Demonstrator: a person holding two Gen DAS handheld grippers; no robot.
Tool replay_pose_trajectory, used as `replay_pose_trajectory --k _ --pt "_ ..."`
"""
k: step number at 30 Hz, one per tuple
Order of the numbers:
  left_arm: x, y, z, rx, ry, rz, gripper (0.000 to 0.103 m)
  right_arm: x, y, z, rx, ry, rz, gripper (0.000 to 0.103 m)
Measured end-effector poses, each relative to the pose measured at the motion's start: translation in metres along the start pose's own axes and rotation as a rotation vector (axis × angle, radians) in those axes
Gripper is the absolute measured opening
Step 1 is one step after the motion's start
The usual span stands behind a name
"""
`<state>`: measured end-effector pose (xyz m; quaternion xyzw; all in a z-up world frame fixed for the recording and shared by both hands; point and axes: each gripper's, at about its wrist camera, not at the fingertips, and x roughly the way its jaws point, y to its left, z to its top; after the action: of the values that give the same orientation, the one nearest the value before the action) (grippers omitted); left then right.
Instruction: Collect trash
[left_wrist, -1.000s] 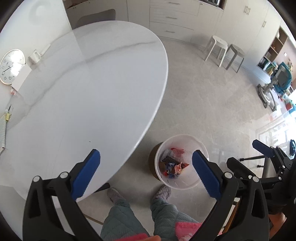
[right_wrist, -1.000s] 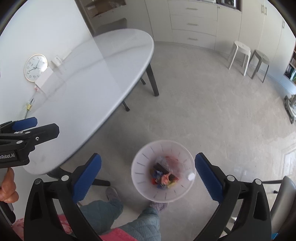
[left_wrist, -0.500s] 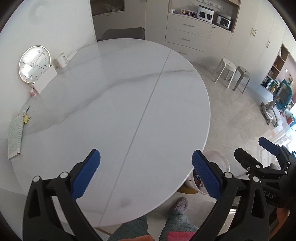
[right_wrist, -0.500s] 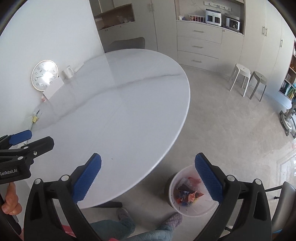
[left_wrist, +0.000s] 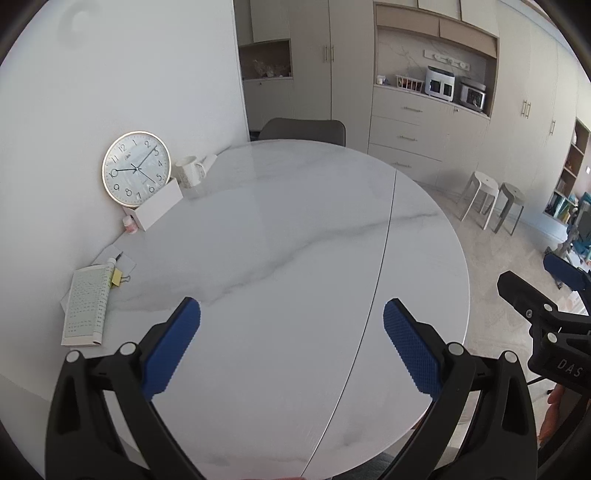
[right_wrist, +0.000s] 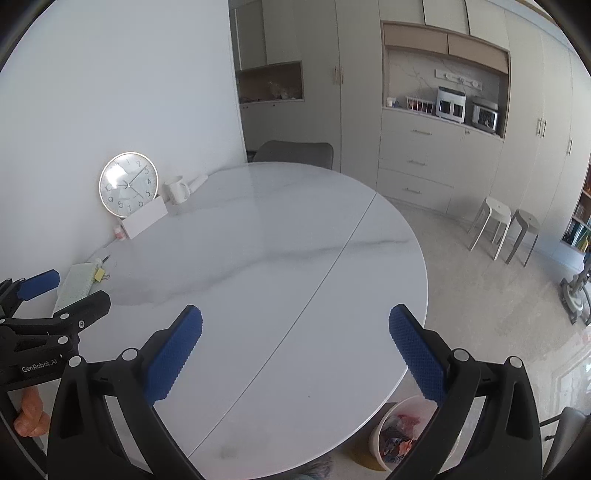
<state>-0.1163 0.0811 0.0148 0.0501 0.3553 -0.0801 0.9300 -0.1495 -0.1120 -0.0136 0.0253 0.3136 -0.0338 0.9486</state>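
Observation:
A white bin (right_wrist: 388, 428) with coloured scraps of trash inside stands on the floor by the near right edge of the oval white marble table (right_wrist: 277, 258); it shows only in the right wrist view. My left gripper (left_wrist: 291, 339) is open and empty above the table (left_wrist: 295, 240). My right gripper (right_wrist: 295, 343) is open and empty above the table's near edge. Each gripper also shows in the other's view, the right one (left_wrist: 546, 295) and the left one (right_wrist: 55, 299).
By the wall on the table stand a round clock (left_wrist: 136, 168), a white box (left_wrist: 159, 206), a white mug (left_wrist: 190, 171) and a booklet with a yellow clip (left_wrist: 88, 306). A grey chair (left_wrist: 303, 129) is behind the table. Two stools (right_wrist: 502, 229) stand by the cabinets.
Both grippers have tilted up from the floor and the bin to face across the table. The bin has dropped to the bottom of the right view and out of the left view.

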Motion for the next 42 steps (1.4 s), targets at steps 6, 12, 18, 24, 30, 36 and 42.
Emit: replay_pose_trajectory --k 6,12,18,24,30,36,42 --pt "-0.014 0.01 0.015 -0.054 -0.055 0.012 0.095 -0.012 0.0 0.025 -0.035 -0.069 -0.016 0.101" --pt "-0.016 0.01 0.026 -0.074 -0.078 0.024 0.095 -0.008 -0.002 0.04 -0.037 -0.098 -0.01 0.101" --pt "-0.007 0.005 0.036 -0.108 -0.065 0.021 0.095 0.007 -0.009 0.05 -0.036 -0.091 0.006 0.101" --pt "0.001 -0.002 0.045 -0.107 -0.066 0.041 0.095 0.022 -0.015 0.056 -0.026 -0.078 0.015 0.101" --pt "0.011 -0.009 0.054 -0.107 -0.055 0.044 0.095 0.032 -0.022 0.06 -0.019 -0.067 0.019 0.101" --pt "0.018 -0.017 0.058 -0.098 -0.041 0.048 0.095 0.04 -0.025 0.062 -0.014 -0.055 0.021 0.101" --pt "0.018 -0.021 0.059 -0.099 -0.037 0.047 0.095 0.043 -0.026 0.062 -0.013 -0.052 0.023 0.101"
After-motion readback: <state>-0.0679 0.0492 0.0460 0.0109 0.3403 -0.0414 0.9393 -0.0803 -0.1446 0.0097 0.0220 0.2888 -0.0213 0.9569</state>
